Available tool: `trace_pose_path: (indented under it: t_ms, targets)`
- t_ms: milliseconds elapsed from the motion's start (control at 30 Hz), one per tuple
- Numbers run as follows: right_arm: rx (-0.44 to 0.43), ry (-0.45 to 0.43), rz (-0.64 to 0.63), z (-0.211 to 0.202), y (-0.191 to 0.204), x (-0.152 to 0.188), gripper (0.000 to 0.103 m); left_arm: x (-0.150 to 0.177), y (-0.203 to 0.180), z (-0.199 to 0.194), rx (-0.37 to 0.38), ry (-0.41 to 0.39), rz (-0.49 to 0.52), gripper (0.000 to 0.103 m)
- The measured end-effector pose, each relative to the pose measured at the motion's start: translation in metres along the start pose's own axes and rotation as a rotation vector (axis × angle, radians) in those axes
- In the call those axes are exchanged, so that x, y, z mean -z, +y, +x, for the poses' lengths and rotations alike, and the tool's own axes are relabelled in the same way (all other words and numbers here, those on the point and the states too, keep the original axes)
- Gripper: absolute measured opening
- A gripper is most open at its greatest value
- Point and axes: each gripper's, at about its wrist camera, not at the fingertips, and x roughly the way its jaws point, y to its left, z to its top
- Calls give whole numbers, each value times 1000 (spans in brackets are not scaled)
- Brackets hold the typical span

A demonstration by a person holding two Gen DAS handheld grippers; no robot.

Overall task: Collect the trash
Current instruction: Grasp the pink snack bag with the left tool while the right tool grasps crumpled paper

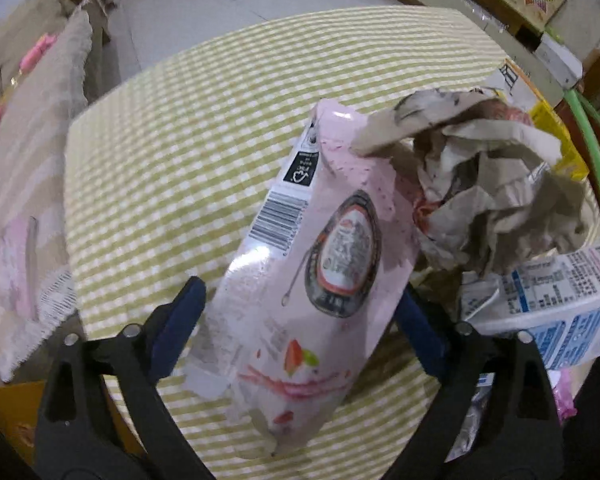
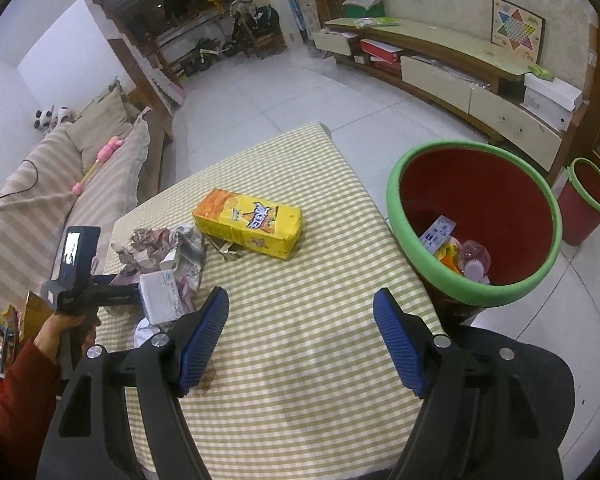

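While the left claw [image 1: 300,320] is gripping a pink yogurt pouch [image 1: 312,264] between its blue pads, the pouch is pointing away from the camera over the green-checked bench [image 1: 172,152]. Item one, the pouch: barcode on its left edge, strawberry print near the claw, its far end touching a wad of crumpled brown paper [image 1: 484,184]. Item two, the paper wad: lying on the bench to the right of the pouch, with a white and blue carton [image 1: 556,312] sitting just beside it, nearer the camera. Item three, a yellow box [image 2: 248,222]: lying flat near the middle of the bench, just right of the paper pile in the right wrist view. Item four, the bin [image 2: 476,224]: red inside with a green rim, standing against the right edge of the bench and holding several pieces of trash at its bottom. A second, similar bin [image 2: 588,200] is standing on the floor farther right. The right claw [image 2: 300,340] is hanging wide open over the near part of the bench, holding nothing, its blue pads well apart. A striped sofa [image 2: 40,200] is running along the left side of the room.
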Motion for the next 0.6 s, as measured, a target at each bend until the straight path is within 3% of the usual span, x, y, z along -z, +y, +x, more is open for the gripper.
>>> trace_pose_path:
  t_ms: [100,200,433,600]
  targets:
    - [-17,9,-34,5,15,-3,72,9,5,-9,6,-47,-17,74]
    - [-39,15,-77,12,33,-8,72,25,19,-21,25,-87,-86,69]
    - [-118,36,-226,44,97,-28,72,85,28,-55,91,-157,-224,67]
    - [-176,95,-326,83,148,-35,73,130,24,-70,127,-153,-321,67]
